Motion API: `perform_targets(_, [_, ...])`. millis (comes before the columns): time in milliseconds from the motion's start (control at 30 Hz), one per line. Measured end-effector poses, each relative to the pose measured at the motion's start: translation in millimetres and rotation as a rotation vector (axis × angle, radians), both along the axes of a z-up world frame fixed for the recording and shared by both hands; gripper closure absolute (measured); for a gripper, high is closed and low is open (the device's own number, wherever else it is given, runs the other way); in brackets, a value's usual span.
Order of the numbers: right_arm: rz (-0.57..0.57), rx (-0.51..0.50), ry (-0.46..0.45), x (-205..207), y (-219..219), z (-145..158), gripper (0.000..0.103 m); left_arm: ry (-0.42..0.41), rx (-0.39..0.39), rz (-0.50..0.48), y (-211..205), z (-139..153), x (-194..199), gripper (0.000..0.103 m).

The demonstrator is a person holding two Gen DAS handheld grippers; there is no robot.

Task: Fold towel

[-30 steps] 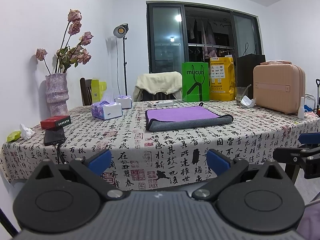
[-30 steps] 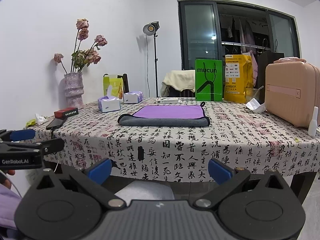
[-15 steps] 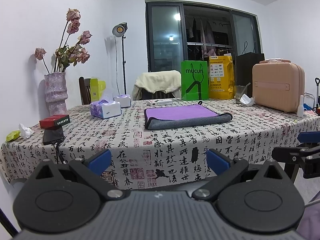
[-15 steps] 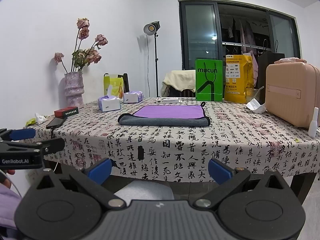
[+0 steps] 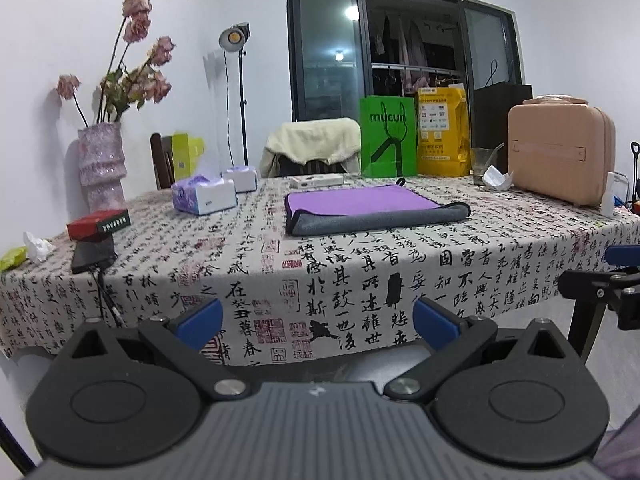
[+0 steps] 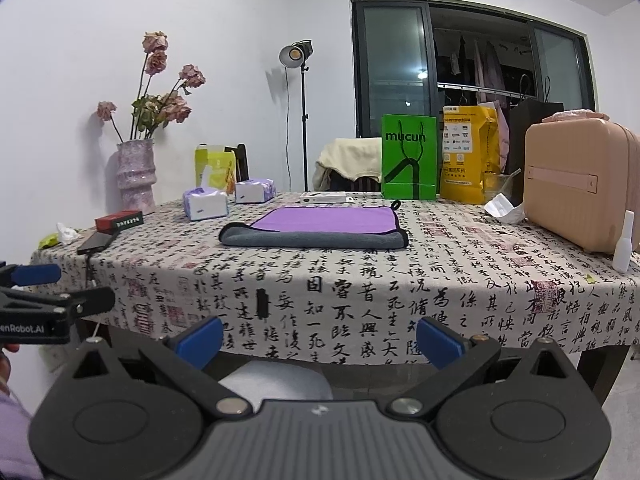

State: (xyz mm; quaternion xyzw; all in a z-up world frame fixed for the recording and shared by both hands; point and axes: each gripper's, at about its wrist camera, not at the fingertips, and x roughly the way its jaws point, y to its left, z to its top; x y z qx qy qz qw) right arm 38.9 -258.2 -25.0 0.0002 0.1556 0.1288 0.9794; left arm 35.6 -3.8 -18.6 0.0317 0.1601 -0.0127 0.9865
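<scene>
While the purple-and-grey microfibre towel [image 5: 372,210] lies mid-table on the calligraphy-print tablecloth [image 5: 360,280], well ahead of you, bring your left gripper [image 5: 316,320] and right gripper [image 6: 320,338], both spread wide and empty, over the table edge toward its near grey corners. Compared with a second ago, both views sit slightly lower; the towel is unmoved.
</scene>
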Motion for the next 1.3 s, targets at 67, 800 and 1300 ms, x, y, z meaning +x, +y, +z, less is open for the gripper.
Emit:
perform_targets(67, [-0.001, -0.002, -0.009, 8, -3, -2, 0.0, 0.017, -0.007, -0.001, 0, -2, 10, 0.0])
perform_targets(800, [0.043, -0.014, 0.041, 144, -25, 8, 0.007, 0.047, -0.046, -0.042, 8, 10, 145, 0.024])
perform_targets(1300, [0.051, -0.021, 0.132, 296, -36, 16, 0.055, 0.172, -0.052, -0.091, 24, 7, 282, 0.046])
